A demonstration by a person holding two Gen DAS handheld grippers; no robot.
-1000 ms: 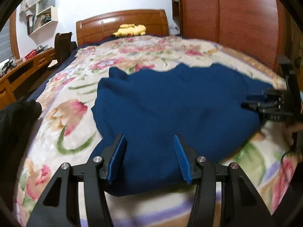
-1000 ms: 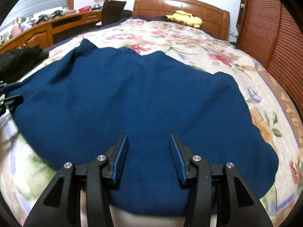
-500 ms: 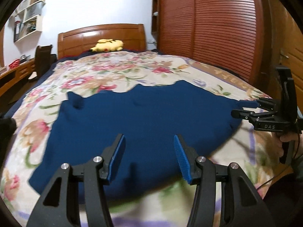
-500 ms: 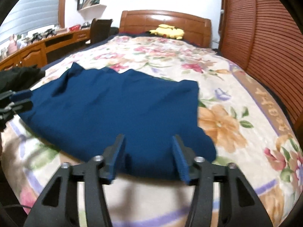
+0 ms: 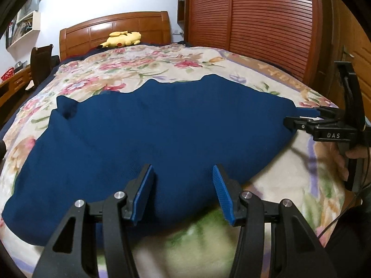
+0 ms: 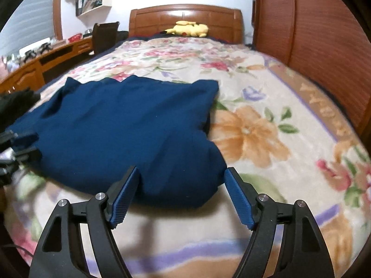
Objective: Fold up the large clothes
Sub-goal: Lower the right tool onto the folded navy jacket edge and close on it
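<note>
A blue garment [image 5: 162,139] lies spread on the flowered bed [image 6: 266,106], its near hem between the parted, empty fingers of the left gripper [image 5: 183,190] and right gripper [image 6: 182,194]. Each should probably pinch one hem corner, though blur hides the edge.

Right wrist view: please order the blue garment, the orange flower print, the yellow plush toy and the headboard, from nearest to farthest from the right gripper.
1. blue garment, just ahead of the right gripper.
2. orange flower print, ahead to the right.
3. yellow plush toy, at the far end.
4. headboard, behind the toy.
</note>
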